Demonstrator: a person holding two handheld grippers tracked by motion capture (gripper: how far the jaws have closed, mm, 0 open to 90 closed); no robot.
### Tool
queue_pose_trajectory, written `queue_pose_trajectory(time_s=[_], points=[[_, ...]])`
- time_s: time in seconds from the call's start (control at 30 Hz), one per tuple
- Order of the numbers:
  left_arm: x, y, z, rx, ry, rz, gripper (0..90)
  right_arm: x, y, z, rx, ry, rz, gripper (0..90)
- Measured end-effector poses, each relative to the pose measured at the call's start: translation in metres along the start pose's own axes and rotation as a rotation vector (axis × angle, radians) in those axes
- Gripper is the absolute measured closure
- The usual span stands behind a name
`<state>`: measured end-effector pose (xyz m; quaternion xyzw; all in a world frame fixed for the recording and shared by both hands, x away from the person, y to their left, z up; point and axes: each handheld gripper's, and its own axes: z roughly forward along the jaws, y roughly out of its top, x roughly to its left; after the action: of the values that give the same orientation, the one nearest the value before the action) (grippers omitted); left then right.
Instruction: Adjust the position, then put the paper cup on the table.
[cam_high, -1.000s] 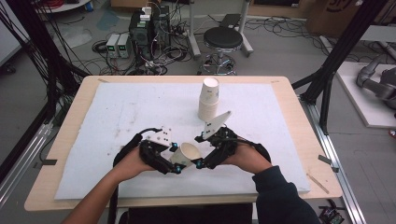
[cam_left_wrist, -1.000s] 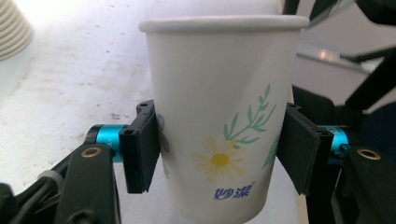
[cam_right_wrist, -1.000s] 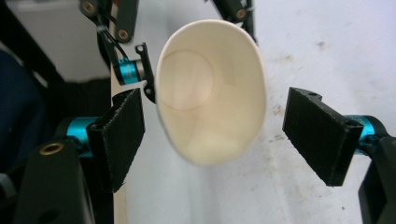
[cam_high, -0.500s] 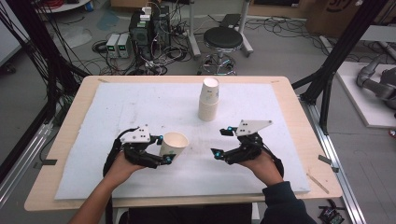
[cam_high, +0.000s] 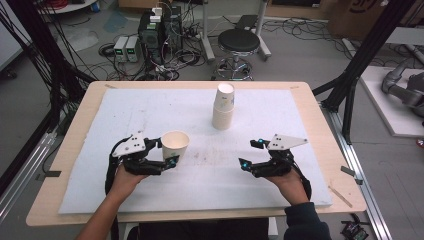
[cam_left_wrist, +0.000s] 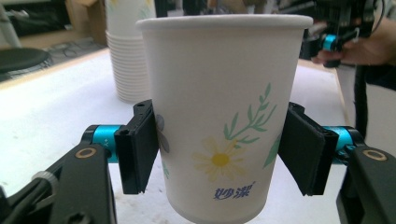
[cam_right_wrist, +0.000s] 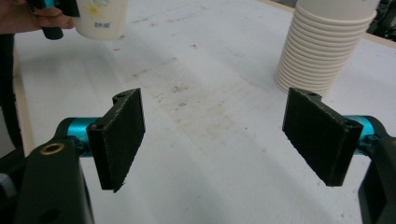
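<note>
The white paper cup with a printed daisy (cam_left_wrist: 224, 116) looks matt and smooth — its rim rolled. The black jaw pads beside it look rough, foam-like, on glossy teal metal pins. Beneath lies a white matt mat (cam_high: 150, 107), stained.

Left gripper (cam_high: 167, 159) jaws just opening; right gripper (cam_high: 250, 155) jaws wide.

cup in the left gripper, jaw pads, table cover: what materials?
Cup: looks like paper, matte white with a rolled rim and a printed daisy. Left gripper pads: black, dull and grainy, probably rubber or foam facing; their mounts look like teal anodised metal. Table cover: white, matte sheet, possibly foam or felt, scuffed with brown stains; light wood edge beneath.
</note>
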<state>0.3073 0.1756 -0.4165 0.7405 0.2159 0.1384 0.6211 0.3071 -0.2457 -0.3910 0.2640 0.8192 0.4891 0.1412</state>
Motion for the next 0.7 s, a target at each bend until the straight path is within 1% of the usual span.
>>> queue_pose_trajectory(time_s=[0.1,0.23,0.27,0.33,0.6,0.7], points=[[0.003,-0.001,-0.003,-0.031,0.027,0.002,33.2,-0.002,-0.001,-0.002,-0.002,-0.028,0.002,21.4],[0.007,-0.002,-0.007,-0.055,0.047,0.001,32.6,-0.004,-0.003,-0.004,-0.025,-0.044,0.006,21.4],[0.007,-0.002,-0.007,-0.06,0.053,-0.001,32.4,-0.004,-0.004,-0.004,-0.023,-0.045,0.013,21.4],[0.008,-0.002,-0.009,-0.072,0.062,-0.006,32.3,-0.004,-0.005,-0.003,-0.023,-0.052,0.012,21.4],[0.011,-0.001,-0.013,-0.096,0.096,-0.008,31.8,-0.001,-0.006,-0.003,-0.025,-0.054,0.009,21.4],[0.014,-0.003,-0.014,-0.101,0.126,-0.009,31.3,-0.002,-0.006,-0.003,-0.023,-0.056,0.008,21.4]])
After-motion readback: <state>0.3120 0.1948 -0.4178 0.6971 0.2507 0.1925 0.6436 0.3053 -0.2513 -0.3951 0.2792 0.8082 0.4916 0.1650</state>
